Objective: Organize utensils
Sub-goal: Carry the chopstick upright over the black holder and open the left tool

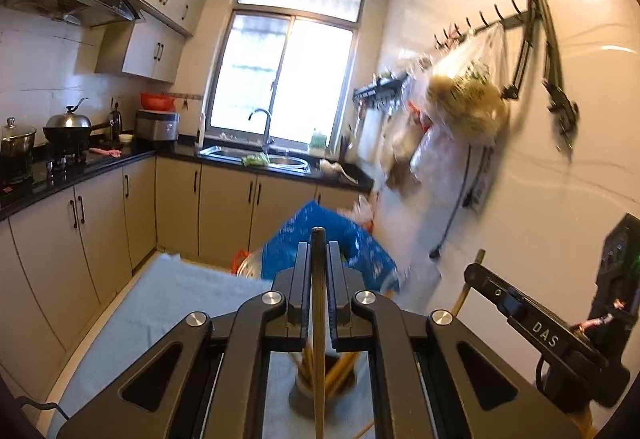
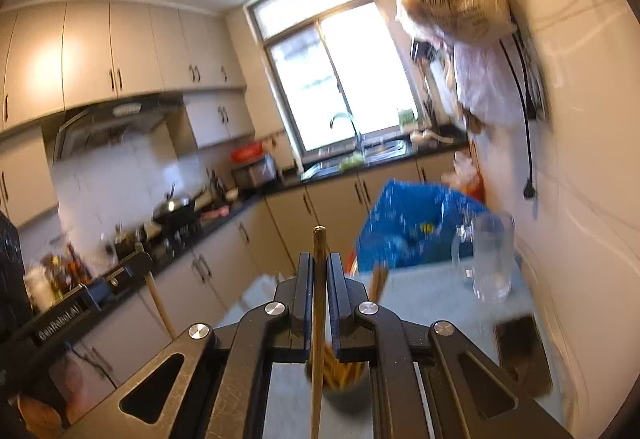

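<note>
My left gripper [image 1: 319, 251] is shut on a dark-tipped wooden chopstick [image 1: 319, 319] that stands upright between its fingers. Below it sits a round holder [image 1: 316, 387] with several yellow chopsticks on the grey-covered table [image 1: 160, 303]. My right gripper [image 2: 319, 263] is shut on a light wooden chopstick [image 2: 318, 319], also upright. The same holder [image 2: 340, 379] of chopsticks shows under its jaws. The right gripper [image 1: 476, 271] appears at the right of the left wrist view with its chopstick. The left gripper [image 2: 140, 259] shows at the left of the right wrist view.
A clear glass mug [image 2: 486, 259] stands on the table's far right, a dark phone [image 2: 520, 351] nearer. A blue bag [image 1: 332, 247] lies past the table's end. Plastic bags [image 1: 464, 99] hang from wall hooks on the right. Counter, stove and sink [image 1: 256, 155] line the left and back.
</note>
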Demonstrator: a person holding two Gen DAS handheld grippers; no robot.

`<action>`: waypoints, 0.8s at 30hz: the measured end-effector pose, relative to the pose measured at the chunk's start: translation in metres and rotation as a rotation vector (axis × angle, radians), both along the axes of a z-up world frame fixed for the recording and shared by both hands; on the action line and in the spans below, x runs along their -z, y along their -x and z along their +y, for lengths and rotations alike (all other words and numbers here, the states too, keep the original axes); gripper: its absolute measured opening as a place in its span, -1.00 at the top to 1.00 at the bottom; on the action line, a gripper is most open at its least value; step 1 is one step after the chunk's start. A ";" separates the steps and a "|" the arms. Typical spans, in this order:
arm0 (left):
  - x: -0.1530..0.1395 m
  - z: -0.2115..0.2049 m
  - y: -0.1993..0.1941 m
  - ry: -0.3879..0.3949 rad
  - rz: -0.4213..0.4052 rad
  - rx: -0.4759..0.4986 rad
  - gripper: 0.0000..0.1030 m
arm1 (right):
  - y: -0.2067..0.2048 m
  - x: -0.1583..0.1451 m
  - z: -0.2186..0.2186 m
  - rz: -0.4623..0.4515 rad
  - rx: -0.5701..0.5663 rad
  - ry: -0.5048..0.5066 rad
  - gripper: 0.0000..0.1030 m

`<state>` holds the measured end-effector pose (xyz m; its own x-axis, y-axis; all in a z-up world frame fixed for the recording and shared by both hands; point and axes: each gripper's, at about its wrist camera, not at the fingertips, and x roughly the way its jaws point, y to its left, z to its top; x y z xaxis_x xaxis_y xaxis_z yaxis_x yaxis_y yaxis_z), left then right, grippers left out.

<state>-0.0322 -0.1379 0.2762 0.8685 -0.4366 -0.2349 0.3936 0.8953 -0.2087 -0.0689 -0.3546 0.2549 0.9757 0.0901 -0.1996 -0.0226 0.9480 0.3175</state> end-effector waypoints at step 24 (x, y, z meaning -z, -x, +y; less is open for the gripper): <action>0.055 -0.061 -0.097 -0.053 0.109 -0.041 0.83 | -0.087 0.063 -0.019 0.114 0.018 -0.028 0.83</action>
